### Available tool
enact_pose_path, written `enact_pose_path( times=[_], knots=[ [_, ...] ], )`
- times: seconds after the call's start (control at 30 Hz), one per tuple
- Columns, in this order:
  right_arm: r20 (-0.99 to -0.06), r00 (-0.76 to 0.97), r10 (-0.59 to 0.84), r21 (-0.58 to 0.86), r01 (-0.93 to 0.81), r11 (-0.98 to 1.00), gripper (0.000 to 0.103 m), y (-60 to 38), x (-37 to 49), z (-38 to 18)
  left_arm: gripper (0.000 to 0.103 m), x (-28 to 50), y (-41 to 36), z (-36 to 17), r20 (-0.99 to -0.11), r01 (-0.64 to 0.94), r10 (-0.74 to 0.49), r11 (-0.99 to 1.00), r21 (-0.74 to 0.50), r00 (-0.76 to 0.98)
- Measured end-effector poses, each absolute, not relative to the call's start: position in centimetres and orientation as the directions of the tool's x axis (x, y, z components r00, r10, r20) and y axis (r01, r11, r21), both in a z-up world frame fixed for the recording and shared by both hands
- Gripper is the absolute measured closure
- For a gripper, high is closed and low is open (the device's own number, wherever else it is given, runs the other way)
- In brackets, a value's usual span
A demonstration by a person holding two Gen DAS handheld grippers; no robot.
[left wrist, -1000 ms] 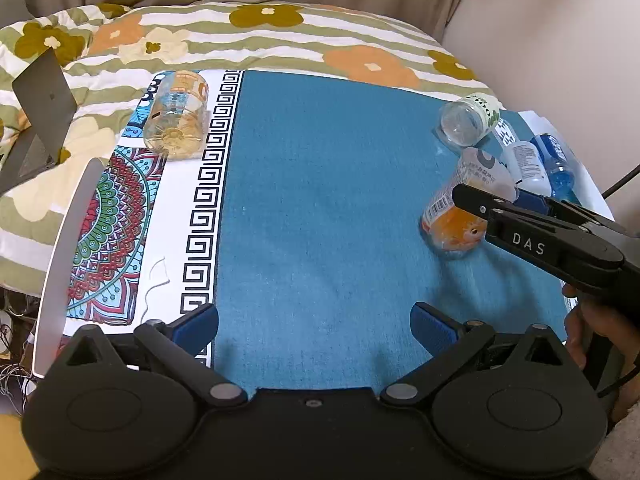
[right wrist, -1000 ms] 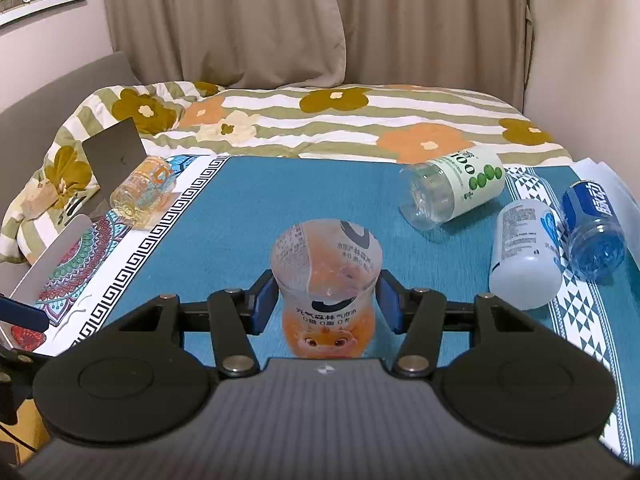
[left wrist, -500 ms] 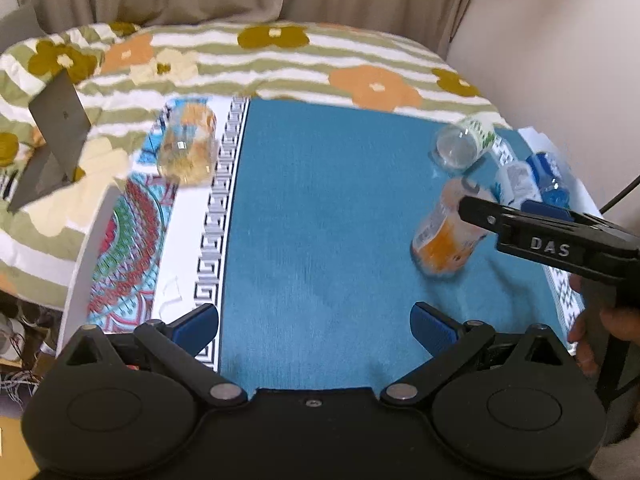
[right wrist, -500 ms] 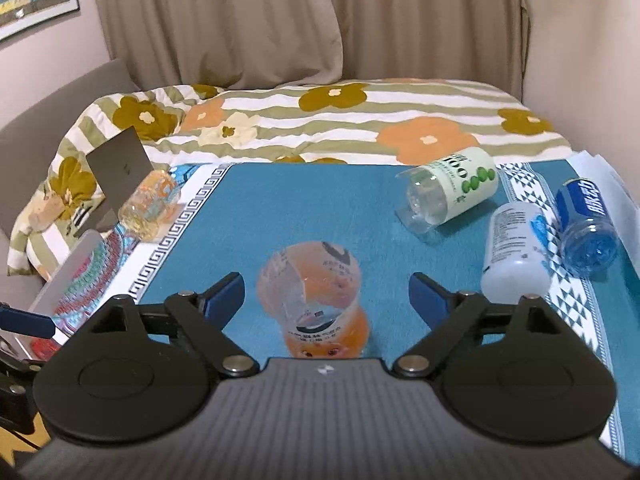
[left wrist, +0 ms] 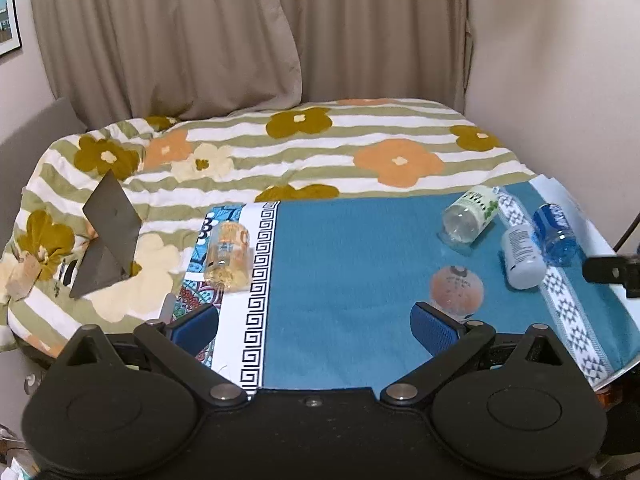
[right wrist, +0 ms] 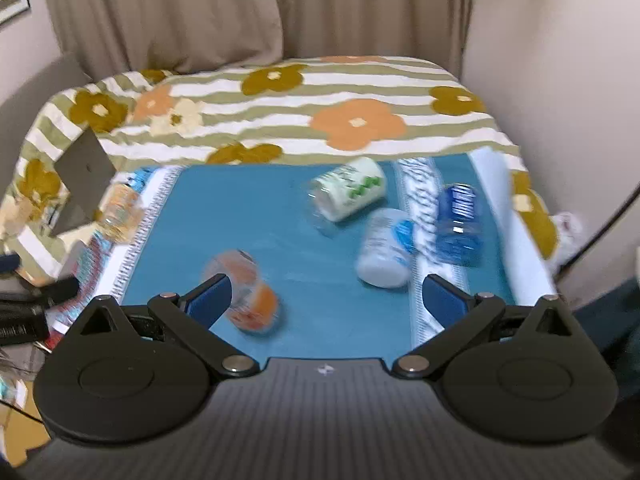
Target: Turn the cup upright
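Orange-printed clear plastic cup (left wrist: 456, 290) stands on the blue cloth (left wrist: 340, 280), near right, apparently upright though blur hides its rim. Right gripper (right wrist: 326, 300) and left gripper (left wrist: 314, 326) both gape wide, empty. Risk: soft bedding wobbles; a stray finger tips it.

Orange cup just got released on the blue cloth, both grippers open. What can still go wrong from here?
1. The orange cup stands on soft cloth over bedding and may tip; the blurred right view cannot confirm it is settled.
2. The left gripper has its right finger close in front of that cup, so a careless swing could knock it.
3. Four cups are on their sides: the green-label cup, white cup, blue cup and yellow cup. The first three lie close together and may roll when approached.
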State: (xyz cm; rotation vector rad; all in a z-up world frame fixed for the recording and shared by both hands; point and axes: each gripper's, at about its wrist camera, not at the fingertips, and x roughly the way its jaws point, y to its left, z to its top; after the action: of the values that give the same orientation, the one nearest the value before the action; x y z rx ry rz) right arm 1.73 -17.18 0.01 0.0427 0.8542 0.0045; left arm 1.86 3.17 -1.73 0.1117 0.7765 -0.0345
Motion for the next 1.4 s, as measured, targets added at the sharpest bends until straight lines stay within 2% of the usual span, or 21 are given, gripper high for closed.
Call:
enact_pose_path(
  times=[0.33, 1.4],
  knots=[
    [-0.785, 0.617, -0.061, -0.023, 0.069, 0.997, 0.000, -19.0, -1.4, -1.0, 0.000, -0.2, 1.8, -1.6, -0.693, 0.108, -0.031, 0.992, 0.069, 0.721],
    [-0.783, 0.619, -0.053, -0.007, 0.077, 0.997, 0.000, -18.2, -2.4, -1.2, 0.000, -1.8, 1.9, -1.2, -0.665, 0.136, -0.054, 0.988, 0.072, 0.745]
  ],
)
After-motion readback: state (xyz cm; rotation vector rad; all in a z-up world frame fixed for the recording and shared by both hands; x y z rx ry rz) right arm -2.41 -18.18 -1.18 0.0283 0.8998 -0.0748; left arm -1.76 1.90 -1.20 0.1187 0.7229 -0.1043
